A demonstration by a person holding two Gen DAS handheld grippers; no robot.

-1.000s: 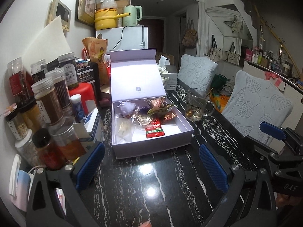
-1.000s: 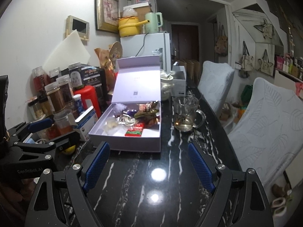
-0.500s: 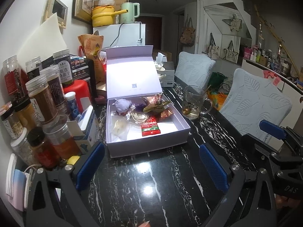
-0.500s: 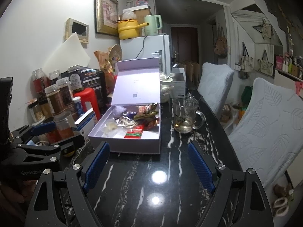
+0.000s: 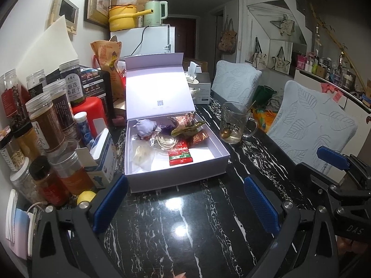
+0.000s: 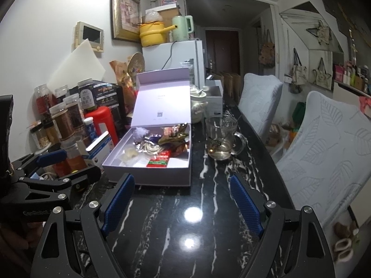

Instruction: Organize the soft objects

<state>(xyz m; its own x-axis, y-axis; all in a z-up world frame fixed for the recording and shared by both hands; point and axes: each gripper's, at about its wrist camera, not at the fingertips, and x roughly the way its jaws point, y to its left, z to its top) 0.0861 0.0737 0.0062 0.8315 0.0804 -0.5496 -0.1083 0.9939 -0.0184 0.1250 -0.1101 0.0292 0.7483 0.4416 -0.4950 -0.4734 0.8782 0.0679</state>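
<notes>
An open lilac box (image 5: 180, 173) (image 6: 148, 177) with its lid standing up sits on the black marble table (image 5: 185, 231). Inside lie a pale purple soft pouch (image 5: 145, 126), a red packet (image 5: 180, 155) (image 6: 158, 161), foil snack wrappers (image 5: 189, 125), a coil of white cord (image 5: 165, 141) and a whitish crumpled bag (image 5: 142, 156). My left gripper (image 5: 185, 199) is open and empty, just short of the box's front wall. My right gripper (image 6: 180, 197) is open and empty, to the right of the left one and in front of the box's right corner.
Several jars and spice bottles (image 5: 46, 120), a red canister (image 5: 91, 115) and a blue-white carton (image 5: 103, 157) crowd the left side by the wall. A glass mug with a spoon (image 5: 235, 125) (image 6: 221, 136) stands right of the box. Two padded chairs (image 5: 310, 125) line the table's right edge.
Both grippers have drawn back a little from the box and lifted slightly; the view shifted so the box sits further off. Both stay open and empty.
</notes>
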